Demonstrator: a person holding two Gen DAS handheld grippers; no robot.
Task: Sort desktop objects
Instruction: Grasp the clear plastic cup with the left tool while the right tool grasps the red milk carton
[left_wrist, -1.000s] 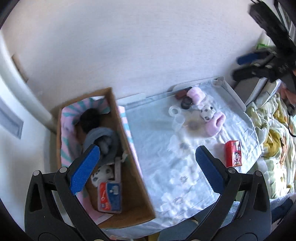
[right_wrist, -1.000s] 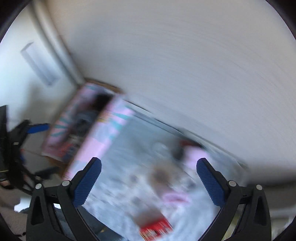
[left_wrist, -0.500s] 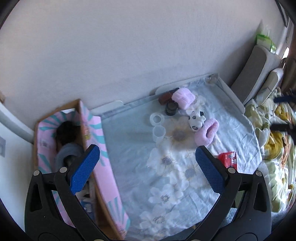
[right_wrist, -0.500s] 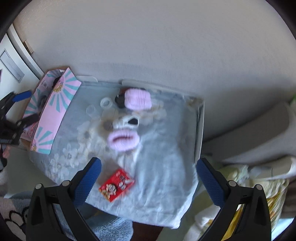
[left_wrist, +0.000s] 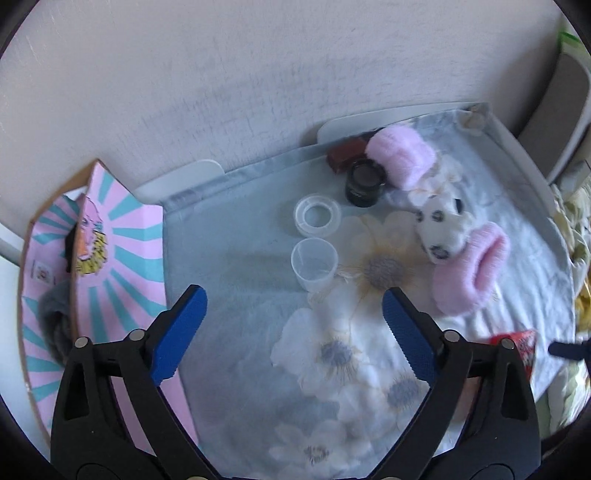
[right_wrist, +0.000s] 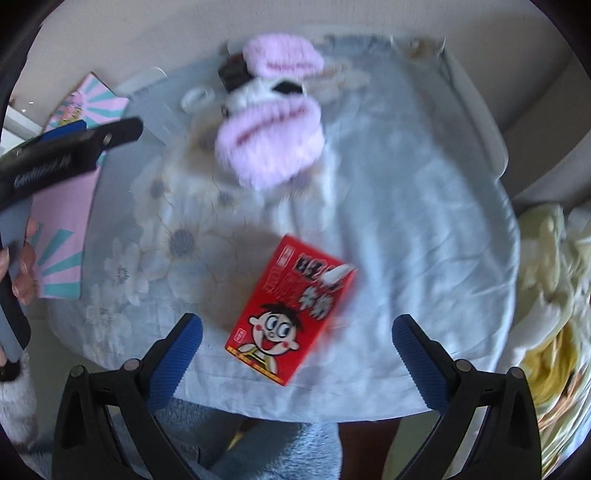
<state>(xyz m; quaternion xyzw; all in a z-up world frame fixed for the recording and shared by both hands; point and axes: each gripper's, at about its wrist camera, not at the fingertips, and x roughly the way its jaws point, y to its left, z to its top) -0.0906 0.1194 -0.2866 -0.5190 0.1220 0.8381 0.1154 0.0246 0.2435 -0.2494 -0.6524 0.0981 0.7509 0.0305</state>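
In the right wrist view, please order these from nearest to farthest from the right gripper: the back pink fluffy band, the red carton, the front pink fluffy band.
1. Red carton, just ahead of the right gripper.
2. Front pink fluffy band, mid-table.
3. Back pink fluffy band, by the wall.

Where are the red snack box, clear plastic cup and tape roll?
red snack box (right_wrist: 291, 308), right wrist view, middle of its printed top face.
clear plastic cup (left_wrist: 314, 263), left wrist view, inside its open mouth.
tape roll (left_wrist: 303, 224), left wrist view, front-left of the clear ring.
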